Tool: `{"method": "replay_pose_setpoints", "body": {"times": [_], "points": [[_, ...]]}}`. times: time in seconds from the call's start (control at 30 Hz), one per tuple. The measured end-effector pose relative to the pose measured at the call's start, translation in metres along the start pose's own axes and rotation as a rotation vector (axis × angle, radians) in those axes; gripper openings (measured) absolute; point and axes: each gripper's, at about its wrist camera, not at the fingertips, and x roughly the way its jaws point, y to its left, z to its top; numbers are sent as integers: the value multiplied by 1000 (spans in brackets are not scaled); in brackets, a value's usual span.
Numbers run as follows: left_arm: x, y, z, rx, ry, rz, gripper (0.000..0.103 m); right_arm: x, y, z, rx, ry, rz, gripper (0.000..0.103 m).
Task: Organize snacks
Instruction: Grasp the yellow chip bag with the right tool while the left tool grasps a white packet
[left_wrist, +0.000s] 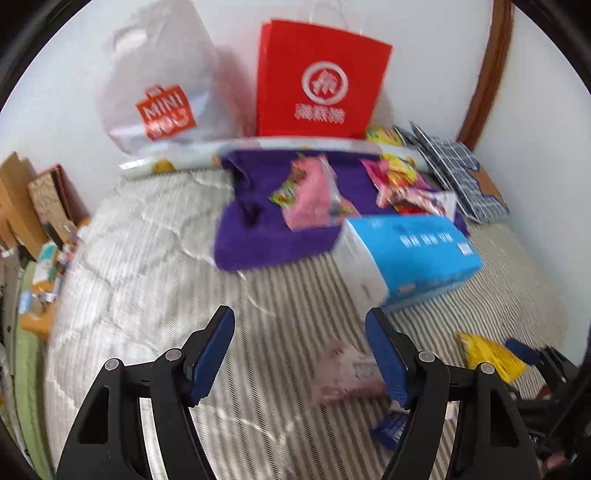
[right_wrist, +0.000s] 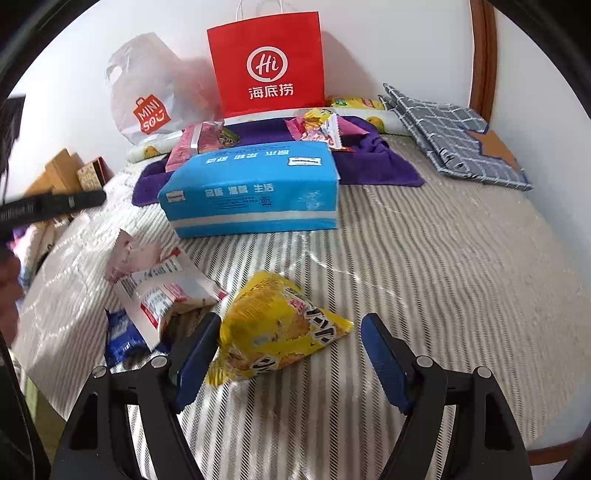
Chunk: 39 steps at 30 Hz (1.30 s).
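My right gripper (right_wrist: 288, 343) is open, its jaws on either side of a yellow snack bag (right_wrist: 273, 328) lying on the striped bed cover; the left pad touches or nearly touches the bag. To its left lie a white and pink snack packet (right_wrist: 162, 284) and a blue packet (right_wrist: 120, 336). My left gripper (left_wrist: 301, 347) is open and empty, above a pale pink packet (left_wrist: 347, 373). The yellow bag (left_wrist: 491, 354) and a blue packet (left_wrist: 389, 432) show at the right of the left wrist view. More snack packets (left_wrist: 314, 192) lie on a purple towel (left_wrist: 258, 236).
A blue tissue pack (right_wrist: 255, 192) lies mid-bed in front of the purple towel (right_wrist: 373, 162). A red paper bag (right_wrist: 267, 66) and a white Miniso plastic bag (right_wrist: 147, 96) stand against the wall. A folded checked cloth (right_wrist: 454, 136) lies at the right. Boxes (left_wrist: 33, 199) stand at the left.
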Motion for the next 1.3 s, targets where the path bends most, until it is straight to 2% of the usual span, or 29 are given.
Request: {"method": "replay_pose_setpoints", "body": {"times": [0.07,0.13,0.2,0.37,0.57,0.6,0.63,0.67,0.73,0.83,0.93,1.3], "points": [[10,-5,-6,0,40,-31,73,4,1,2,8,-5,20,75],[20,-8,-14,-6,74,-43,73,11,4,3,-8,2,-13,72],[28,-11,-19,-8,95,-48,73,19,3,3,-17,11,-24,63],[45,-18,-30,-11,143,-90,75,17,-6,4,-15,-12,-18,58],[46,-41,-40,82,95,13,76,11,-22,6,9,-32,-44,54],[46,-44,-42,90,91,14,70,10,-26,7,17,-34,-45,54],[45,-45,-43,95,87,14,59,9,-28,7,19,-37,-49,54],[43,-47,-44,104,81,18,53,7,-30,7,19,-40,-58,54],[43,-51,-44,120,81,30,35,6,-33,7,22,-46,-72,54],[42,-54,-44,125,81,35,26,4,-38,6,31,-51,-77,54],[44,-54,-41,110,82,33,21,3,-42,5,35,-54,-83,54],[40,-46,-39,60,79,-4,21,6,-44,3,34,-47,-94,54]]}}
